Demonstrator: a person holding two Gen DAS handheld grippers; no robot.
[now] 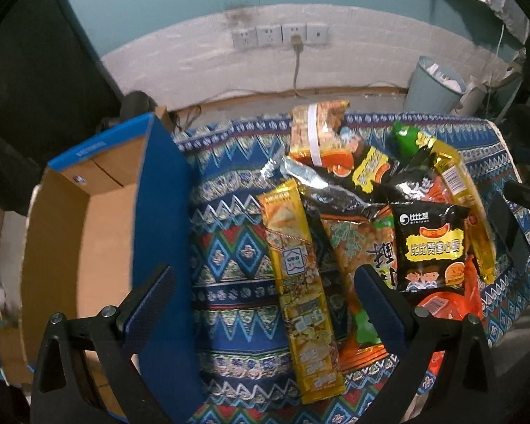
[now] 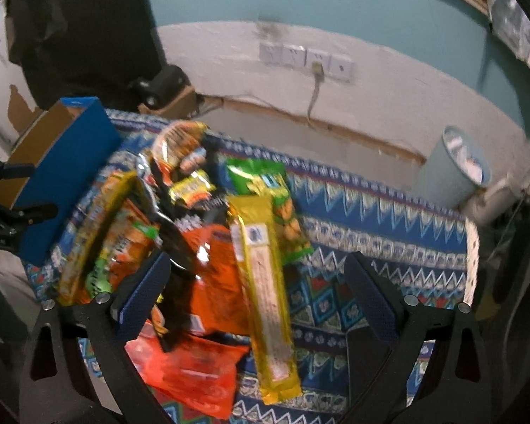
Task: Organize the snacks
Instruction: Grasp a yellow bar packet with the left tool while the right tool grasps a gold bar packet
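1. Well, the snacks lie in one overlapping heap on the patterned cloth (image 1: pixel 229 212). I count at least seven packets: two long yellow ones, one nearest me at six o'clock of the pile (image 1: pixel 300 275) and one at its three o'clock edge (image 1: pixel 466 205); a black packet with cartoon children (image 1: pixel 429 243); an orange bag (image 2: pixel 190 367); a green packet (image 2: pixel 272 205); a tall clear-and-orange bag at twelve o'clock (image 1: pixel 318 130); and a silver-and-black one (image 1: pixel 321 190). More lie half hidden beneath.
2. One cardboard box with blue sides (image 1: pixel 99 205) stands at nine o'clock, just beside the heap, open on top.
3. My left tongs (image 1: pixel 265 304) hang above the near yellow packet, spread wide and holding nothing. My right tongs (image 2: pixel 254 293) are likewise spread wide and empty, above the other yellow packet.
4. Beyond the table: a white lower wall with four sockets (image 1: pixel 281 35), one cable plugged in, teal paint above, and one pale bin (image 1: pixel 434 84) at two o'clock.
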